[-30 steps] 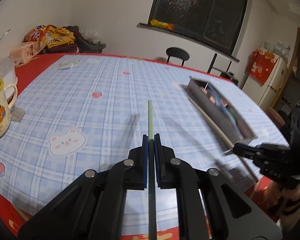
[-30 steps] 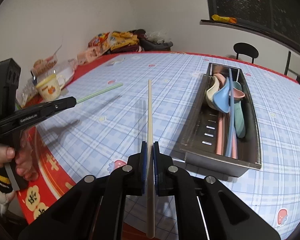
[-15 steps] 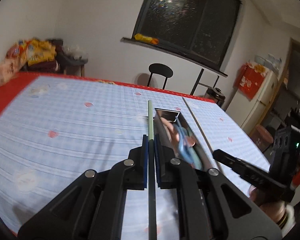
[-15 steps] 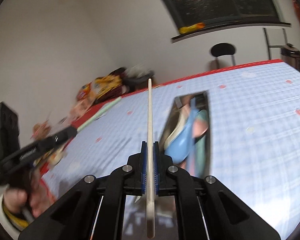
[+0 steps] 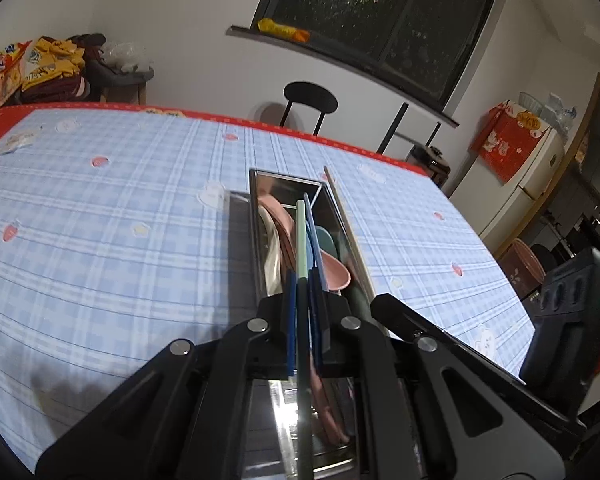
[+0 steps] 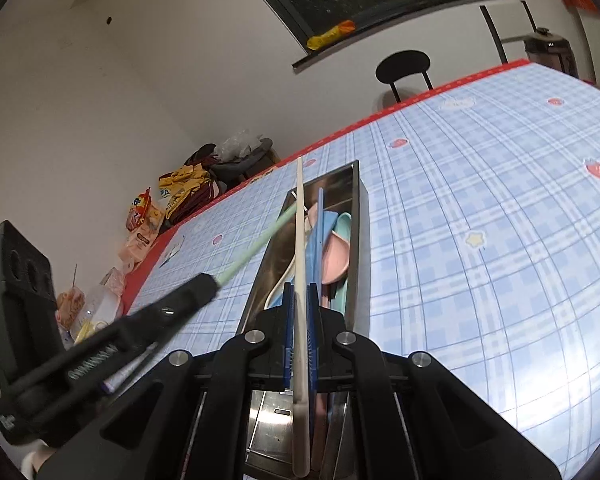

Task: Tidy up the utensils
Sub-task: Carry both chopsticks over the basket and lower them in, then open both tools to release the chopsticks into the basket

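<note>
Right tongs point(image 6: 299, 320) clamping cream chopstick point(image 6: 299, 240), above steel tray point(image 6: 362, 216), pastel spoons point(image 6: 334, 256) inside

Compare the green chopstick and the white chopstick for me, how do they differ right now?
The green chopstick is pale green, clamped in the left hand-held gripper; the white chopstick is cream, clamped in the right hand-held gripper. Seen from the right, the green one slants across the white one. Both hang over the metal tray.

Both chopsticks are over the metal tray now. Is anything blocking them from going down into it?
Nothing covers the steel tray. Spoons and a blue chopstick already lie inside, so the green chopstick in the left gripper and the cream chopstick in the right gripper would land on them.
</note>
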`<control>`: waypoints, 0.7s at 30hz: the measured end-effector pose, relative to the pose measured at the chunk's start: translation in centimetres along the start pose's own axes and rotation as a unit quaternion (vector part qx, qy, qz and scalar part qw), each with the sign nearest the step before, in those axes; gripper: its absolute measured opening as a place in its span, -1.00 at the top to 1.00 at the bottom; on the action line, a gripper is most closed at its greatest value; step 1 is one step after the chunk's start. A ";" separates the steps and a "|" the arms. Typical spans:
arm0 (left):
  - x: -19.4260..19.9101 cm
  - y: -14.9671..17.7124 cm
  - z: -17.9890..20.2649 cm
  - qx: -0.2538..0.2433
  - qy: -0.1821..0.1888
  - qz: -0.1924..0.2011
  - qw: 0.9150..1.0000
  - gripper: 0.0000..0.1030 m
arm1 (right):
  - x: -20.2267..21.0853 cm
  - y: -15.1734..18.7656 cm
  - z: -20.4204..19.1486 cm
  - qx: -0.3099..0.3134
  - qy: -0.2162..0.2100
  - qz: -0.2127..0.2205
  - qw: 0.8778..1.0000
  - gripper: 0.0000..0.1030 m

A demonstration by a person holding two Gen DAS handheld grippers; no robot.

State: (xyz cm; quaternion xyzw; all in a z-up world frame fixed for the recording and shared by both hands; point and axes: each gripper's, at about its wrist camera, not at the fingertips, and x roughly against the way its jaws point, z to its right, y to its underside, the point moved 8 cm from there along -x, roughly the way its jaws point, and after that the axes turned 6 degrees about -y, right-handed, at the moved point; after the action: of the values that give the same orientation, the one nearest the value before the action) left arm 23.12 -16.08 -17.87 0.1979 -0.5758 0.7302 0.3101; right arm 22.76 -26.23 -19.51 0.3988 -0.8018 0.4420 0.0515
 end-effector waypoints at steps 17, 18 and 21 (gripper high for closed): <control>-2.6 1.4 1.0 0.011 -0.001 -0.031 0.999 0.81 | -1.3 0.4 1.1 -0.014 0.014 -0.020 1.000 0.86; -2.7 1.3 1.0 0.012 0.001 -0.033 0.999 0.81 | -1.4 0.4 1.2 -0.014 0.014 -0.020 1.000 0.86; -3.1 1.4 1.0 0.017 0.007 -0.041 0.999 0.80 | -1.5 0.3 1.3 -0.014 0.016 -0.020 1.000 0.86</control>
State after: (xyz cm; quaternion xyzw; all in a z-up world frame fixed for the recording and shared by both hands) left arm 24.37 -17.89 -20.61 0.2215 -0.5527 0.7279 0.3401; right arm 23.89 -26.22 -21.17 0.4070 -0.7985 0.4364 0.0790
